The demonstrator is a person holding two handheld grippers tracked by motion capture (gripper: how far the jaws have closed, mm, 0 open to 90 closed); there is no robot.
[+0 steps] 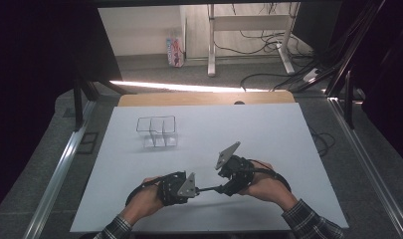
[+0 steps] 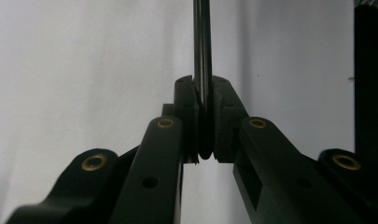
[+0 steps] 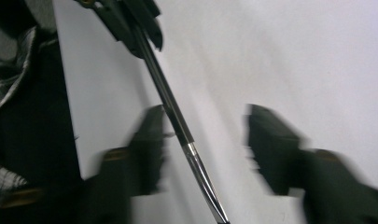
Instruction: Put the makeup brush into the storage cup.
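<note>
High view: a white worktop runs away from the camera, with a wooden strip along its far edge and grey floor around it. Two forearms in plaid sleeves come in from the 6 o'clock edge. The left hand-held gripper sits at about 7 o'clock on the worktop and points toward 3 o'clock. The right hand-held gripper sits just beside it at about 5 o'clock, tilted, its grey three-cornered plate raised. A thin dark rod bridges the short gap between the two. A clear wire-framed box with compartments stands at about 11 o'clock, well apart from both hands. Beyond the worktop are white desk legs, loose cables and a small carton on the floor.

Left gripper view: the two black jaws are pressed together on the dark rod, pinching its near end between the pads. The rod runs straight up toward 12 o'clock over the white surface.

Right gripper view: the picture is blurred. The two black jaws stand spread wide. The rod crosses between them from 11 o'clock down to 6 o'clock, dark along its upper length and silver at the lower end, close to the jaw on the left of the picture; contact cannot be told. At 11 o'clock the left hand-held gripper clamps the rod's far end.
</note>
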